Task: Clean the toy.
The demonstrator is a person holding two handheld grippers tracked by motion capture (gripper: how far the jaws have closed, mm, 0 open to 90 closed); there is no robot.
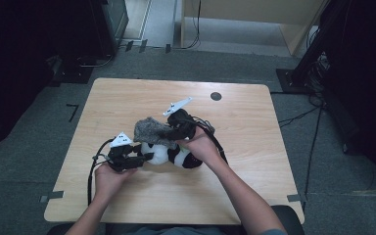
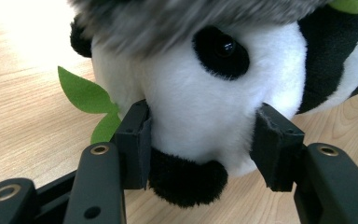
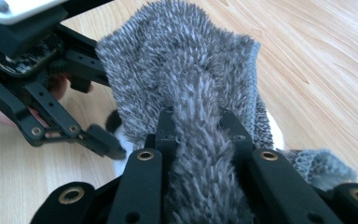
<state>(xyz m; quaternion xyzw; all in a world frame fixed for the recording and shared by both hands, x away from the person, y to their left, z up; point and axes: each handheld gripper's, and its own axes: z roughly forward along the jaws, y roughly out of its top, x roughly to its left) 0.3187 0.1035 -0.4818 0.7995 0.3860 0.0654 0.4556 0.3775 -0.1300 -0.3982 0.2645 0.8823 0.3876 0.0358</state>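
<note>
The panda toy [image 1: 174, 154] lies near the middle of the bench [image 1: 254, 196], head toward your left, with a grey fuzzy cloth [image 1: 152, 131] draped over its head and upper body. In the left gripper view the cloth covers the crown down to just above the eye, and green felt leaves [image 2: 86, 95] lie on the wood beside the cheek.

Your left tongs [image 1: 139, 159] are clamped on the toy's muzzle, one jaw at each cheek, pile dented inward at both pads. Your right tongs [image 3: 198, 126] are pinched on a raised ridge of the cloth, fabric bunched between the jaws.

Assessment: both items appear light, soft and compliant. The plush will squash and rotate under a side pull, so the muzzle hold is adequate for anchoring only. The cloth is limp and knit-backed; its pile may slip, so keep the grasp deep on the fold rather than on the fibre tips. Breakage risk is negligible.
</note>
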